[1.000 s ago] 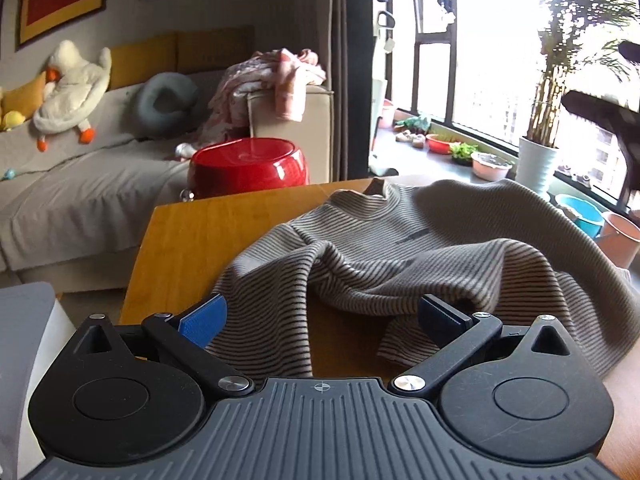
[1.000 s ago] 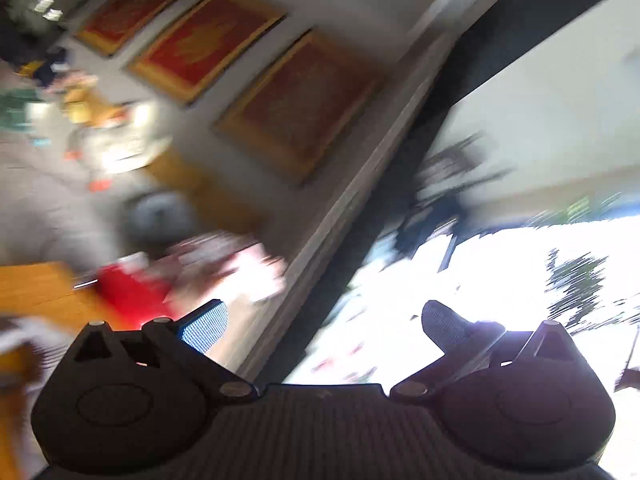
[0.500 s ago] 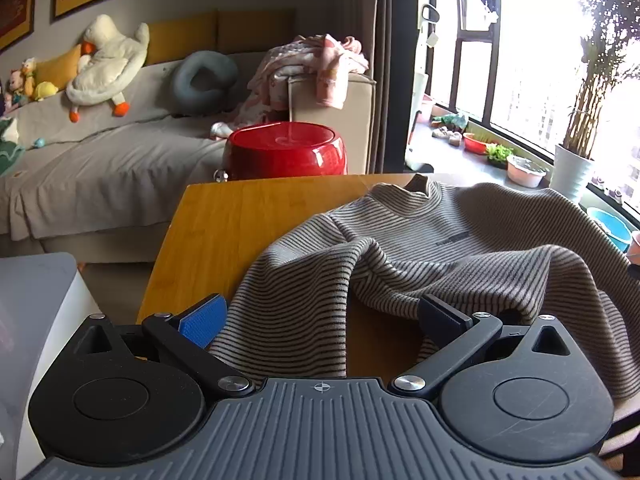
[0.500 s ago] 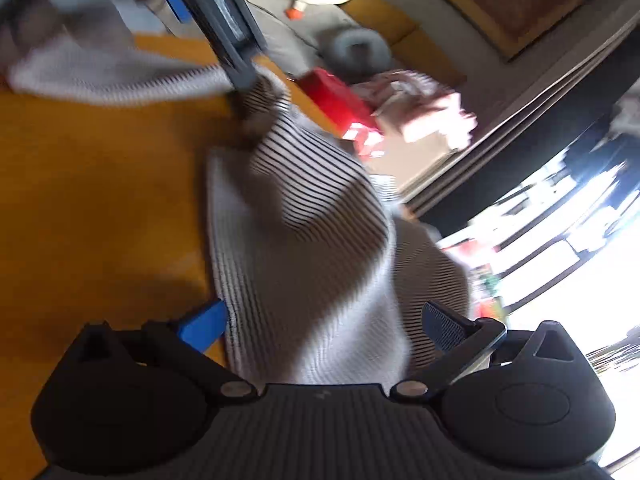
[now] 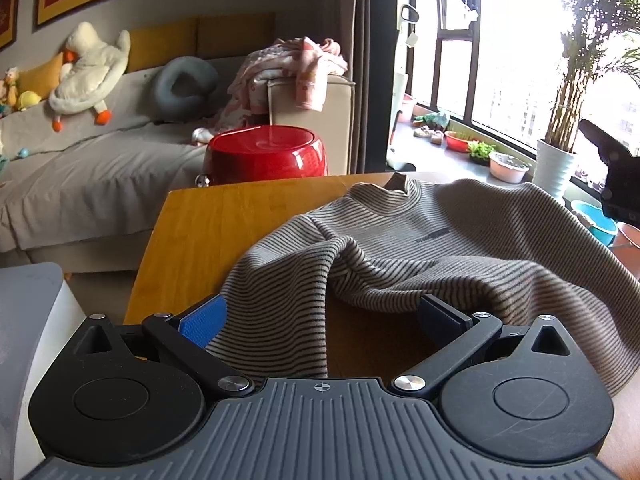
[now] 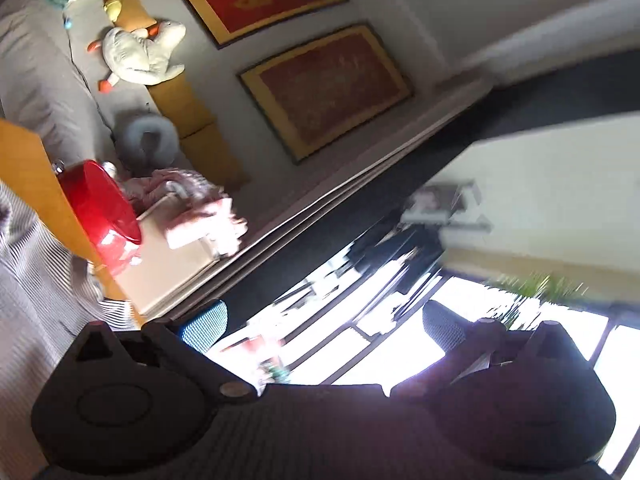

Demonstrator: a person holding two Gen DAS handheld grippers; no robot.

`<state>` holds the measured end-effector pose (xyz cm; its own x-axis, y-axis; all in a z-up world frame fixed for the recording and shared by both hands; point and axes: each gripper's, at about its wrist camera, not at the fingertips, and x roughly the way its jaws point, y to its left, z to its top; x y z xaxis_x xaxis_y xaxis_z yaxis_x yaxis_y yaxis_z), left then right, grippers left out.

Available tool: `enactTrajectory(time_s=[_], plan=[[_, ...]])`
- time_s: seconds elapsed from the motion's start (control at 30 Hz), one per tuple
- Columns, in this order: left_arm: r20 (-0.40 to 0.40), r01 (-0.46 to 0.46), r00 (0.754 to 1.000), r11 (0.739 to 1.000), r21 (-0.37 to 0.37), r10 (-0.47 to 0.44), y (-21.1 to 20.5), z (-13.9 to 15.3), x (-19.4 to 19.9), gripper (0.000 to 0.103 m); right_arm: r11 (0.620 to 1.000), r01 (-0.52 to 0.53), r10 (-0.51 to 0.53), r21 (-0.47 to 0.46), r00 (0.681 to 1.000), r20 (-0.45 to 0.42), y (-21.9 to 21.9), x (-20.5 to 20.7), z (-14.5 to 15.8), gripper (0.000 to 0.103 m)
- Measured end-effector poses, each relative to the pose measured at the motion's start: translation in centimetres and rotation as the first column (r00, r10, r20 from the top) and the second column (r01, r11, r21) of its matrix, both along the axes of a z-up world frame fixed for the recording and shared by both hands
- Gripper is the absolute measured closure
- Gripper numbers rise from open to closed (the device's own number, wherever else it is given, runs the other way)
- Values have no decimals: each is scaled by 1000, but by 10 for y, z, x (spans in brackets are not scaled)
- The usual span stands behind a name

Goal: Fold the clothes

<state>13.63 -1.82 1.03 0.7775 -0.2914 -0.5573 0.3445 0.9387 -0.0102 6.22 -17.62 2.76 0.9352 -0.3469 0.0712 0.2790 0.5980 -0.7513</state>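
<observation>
A beige and black striped sweater [image 5: 420, 248] lies rumpled on the wooden table [image 5: 208, 232], collar at the far edge. My left gripper [image 5: 320, 318] is open, low over the near hem, cloth lying between its fingers. My right gripper [image 6: 322, 326] is open and holds nothing; it is tilted up toward the wall and window. A strip of the striped sweater [image 6: 28, 280] shows at the left edge of the right wrist view. The right gripper's dark body [image 5: 616, 176] pokes in at the right edge of the left wrist view.
A red round tub [image 5: 266, 156] stands behind the table's far edge. A grey sofa [image 5: 80, 168] with a plush duck [image 5: 92, 76] and a pile of pink clothes [image 5: 292, 68] lies beyond. Potted plants [image 5: 556, 152] line the window sill at right. A grey-white object [image 5: 28, 320] is at near left.
The right gripper swung from looking down at the sweater and table up to the wall and window. The left gripper's view shifted slightly; the sweater barely moved.
</observation>
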Motion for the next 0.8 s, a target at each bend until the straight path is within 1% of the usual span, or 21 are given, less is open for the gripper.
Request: enactTrajectory(time_s=[0.03, 0.07, 0.1, 0.13, 0.17, 0.2, 0.27, 0.3, 0.33, 0.37, 0.43, 0.47, 0.5, 0.53, 0.57, 0.6, 0.63, 0.67, 0.73, 0.77, 0.8], plan=[[-8, 0, 1000, 1000, 0, 0, -2, -1, 3, 0, 998, -24, 27, 63, 998, -48, -4, 0, 8, 0], [-17, 3, 1000, 1000, -1, -3, -5, -2, 6, 0, 991, -55, 69, 118, 991, -115, -7, -2, 11, 0], [-22, 8, 1000, 1000, 0, -8, -9, -3, 9, 0, 981, -88, 121, 171, 974, -190, -9, -5, 12, 0], [-23, 9, 1000, 1000, 5, -8, -13, -4, 11, 0, 969, -116, 173, 218, 949, -265, -10, -10, 10, 0], [-24, 6, 1000, 1000, 12, -6, -17, -5, 12, 0, 955, -139, 225, 261, 913, -339, -11, -16, 5, 0], [-24, 0, 1000, 1000, 17, 0, -19, -5, 13, 0, 940, -151, 275, 307, 867, -415, -11, -23, 0, 0], [-21, -9, 1000, 1000, 23, 9, -19, -6, 12, 0, 910, -161, 362, 382, 758, -543, -6, -40, -17, 0], [-17, -5, 1000, 1000, 24, 6, -16, -6, 10, 0, 900, -164, 392, 404, 708, -588, -3, -47, -25, 0], [-12, -1, 1000, 1000, 26, 1, -13, -5, 8, 0, 895, -164, 409, 414, 673, -616, 2, -53, -33, 0], [-7, 1, 1000, 999, 33, -1, -10, -5, 5, 0, 891, -158, 418, 426, 654, -631, 8, -57, -41, 0], [3, 5, 1000, 999, 45, -5, -3, -4, 0, 0, 888, -141, 418, 438, 646, -639, 14, -54, -51, 0], [7, 10, 1000, 999, 50, -10, 0, -3, -4, 0, 888, -143, 415, 438, 662, -625, 17, -49, -54, 0], [13, 17, 1000, 998, 58, -18, 4, -3, -9, 0, 893, -152, 403, 424, 690, -602, 22, -44, -58, 0], [21, 25, 999, 997, 68, -26, 7, -2, -14, 0, 909, -160, 373, 386, 727, -577, 27, -39, -63, 0], [36, 47, 998, 995, 83, -50, 9, -2, -21, 0, 933, -164, 322, 321, 778, -539, 32, -36, -67, 0], [54, 75, 995, 992, 100, -81, 10, -2, -28, 0, 957, -168, 262, 235, 847, -463, 36, -35, -69, 0], [71, 103, 991, 988, 117, -112, 11, -2, -35, 0, 973, -168, 215, 158, 906, -364, 38, -35, -66, 0], [87, 135, 985, 981, 139, -148, 7, -2, -41, 0, 977, -163, 197, 136, 937, -288, 36, -37, -57, 0], [113, 202, 968, 960, 193, -226, -9, -7, -52, 0, 977, -155, 179, 148, 970, -166, 28, -40, -35, 0], [122, 242, 954, 942, 233, -275, -20, -11, -58, 0, 975, -156, 178, 160, 974, -136, 24, -40, -25, 0], [128, 285, 936, 917, 279, -329, -33, -15, -63, 0, 971, -161, 184, 175, 975, -125, 20, -40, -17, 0]])
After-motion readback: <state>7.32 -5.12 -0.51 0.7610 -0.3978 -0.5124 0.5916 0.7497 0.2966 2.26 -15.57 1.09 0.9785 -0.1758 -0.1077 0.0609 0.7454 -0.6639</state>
